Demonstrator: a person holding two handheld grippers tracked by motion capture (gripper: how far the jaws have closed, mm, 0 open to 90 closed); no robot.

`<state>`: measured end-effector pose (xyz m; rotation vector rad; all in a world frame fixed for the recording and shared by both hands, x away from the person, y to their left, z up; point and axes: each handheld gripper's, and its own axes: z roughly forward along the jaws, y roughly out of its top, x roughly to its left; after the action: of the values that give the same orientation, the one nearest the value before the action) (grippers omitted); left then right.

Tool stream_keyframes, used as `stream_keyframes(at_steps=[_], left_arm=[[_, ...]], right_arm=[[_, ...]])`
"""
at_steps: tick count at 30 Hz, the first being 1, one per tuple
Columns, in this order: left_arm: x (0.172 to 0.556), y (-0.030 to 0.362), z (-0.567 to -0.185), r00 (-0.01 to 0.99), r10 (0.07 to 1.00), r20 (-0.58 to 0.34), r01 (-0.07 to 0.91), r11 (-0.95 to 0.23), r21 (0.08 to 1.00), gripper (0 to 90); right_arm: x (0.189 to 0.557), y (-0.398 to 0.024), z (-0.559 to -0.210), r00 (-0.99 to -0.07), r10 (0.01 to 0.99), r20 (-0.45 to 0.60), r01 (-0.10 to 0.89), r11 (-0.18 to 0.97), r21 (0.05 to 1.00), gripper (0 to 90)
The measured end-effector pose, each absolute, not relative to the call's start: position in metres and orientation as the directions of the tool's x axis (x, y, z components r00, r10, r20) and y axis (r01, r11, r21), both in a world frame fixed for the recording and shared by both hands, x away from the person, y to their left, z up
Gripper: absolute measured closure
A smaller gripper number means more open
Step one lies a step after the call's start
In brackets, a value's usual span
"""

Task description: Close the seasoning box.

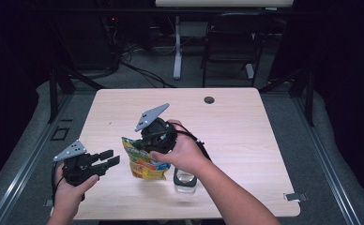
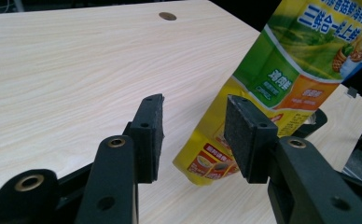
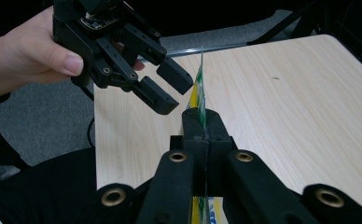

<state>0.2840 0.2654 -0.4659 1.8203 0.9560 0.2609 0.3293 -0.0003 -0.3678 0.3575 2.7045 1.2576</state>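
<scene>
A yellow and green snack pouch (image 1: 142, 163) hangs upright over the table's front middle, its bottom near the wood. My right gripper (image 1: 140, 144) is shut on the pouch's top edge; in the right gripper view the jaws (image 3: 201, 122) pinch the thin pouch (image 3: 198, 88) edge-on. To the left of the pouch, my left gripper (image 1: 109, 159) stands open and points at it. In the left gripper view its two pads (image 2: 153, 126) are apart with bare table between them, and the pouch (image 2: 281, 79) stands just right of the right pad, not touching.
A small clear glass jar (image 1: 185, 181) stands on the light wooden table (image 1: 236, 126) beside the right forearm. A cable hole (image 1: 209, 100) is near the far edge. A black chair (image 1: 231, 37) and desk legs stand on the floor beyond.
</scene>
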Motion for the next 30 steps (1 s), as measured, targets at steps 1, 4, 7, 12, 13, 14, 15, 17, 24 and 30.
stream_keyframes(at_steps=[1,4,7,12,13,14,15,17,24,30], left_arm=[[0.283,0.264,-0.465,0.663,0.709,-0.240,0.490,-0.168,0.855,57.5],[0.279,0.260,-0.465,0.670,0.705,-0.233,0.478,-0.169,0.862,56.3],[0.274,0.257,-0.470,0.677,0.699,-0.231,0.479,-0.180,0.859,54.3],[0.266,0.258,-0.488,0.687,0.692,-0.223,0.484,-0.207,0.850,52.6],[0.264,0.259,-0.492,0.686,0.692,-0.228,0.487,-0.203,0.849,52.6],[0.264,0.259,-0.496,0.687,0.690,-0.230,0.488,-0.202,0.850,52.6],[0.263,0.259,-0.499,0.688,0.687,-0.235,0.488,-0.198,0.850,52.4],[0.262,0.259,-0.504,0.700,0.673,-0.239,0.483,-0.199,0.853,51.6],[0.262,0.259,-0.519,0.714,0.646,-0.269,0.492,-0.191,0.849,49.8],[0.264,0.251,-0.532,0.723,0.637,-0.267,0.502,-0.219,0.837,48.0]], right_arm=[[0.329,-0.002,-0.367,-0.961,0.275,-0.031,0.153,0.622,0.768,90.0],[0.329,-0.007,-0.367,-0.958,0.283,-0.039,0.151,0.617,0.773,90.0],[0.328,-0.012,-0.368,-0.954,0.297,-0.033,0.159,0.599,0.785,90.0],[0.324,-0.016,-0.367,-0.953,0.301,-0.046,0.148,0.591,0.793,90.0],[0.323,-0.017,-0.366,-0.953,0.300,-0.051,0.142,0.588,0.796,90.0],[0.322,-0.019,-0.366,-0.952,0.300,-0.053,0.140,0.585,0.799,90.0],[0.321,-0.020,-0.367,-0.952,0.302,-0.051,0.140,0.578,0.804,90.0],[0.320,-0.022,-0.368,-0.951,0.306,-0.052,0.141,0.573,0.807,90.0],[0.320,-0.027,-0.372,-0.947,0.317,-0.045,0.152,0.569,0.808,90.0],[0.321,-0.029,-0.369,-0.947,0.316,-0.048,0.147,0.565,0.812,90.0]])
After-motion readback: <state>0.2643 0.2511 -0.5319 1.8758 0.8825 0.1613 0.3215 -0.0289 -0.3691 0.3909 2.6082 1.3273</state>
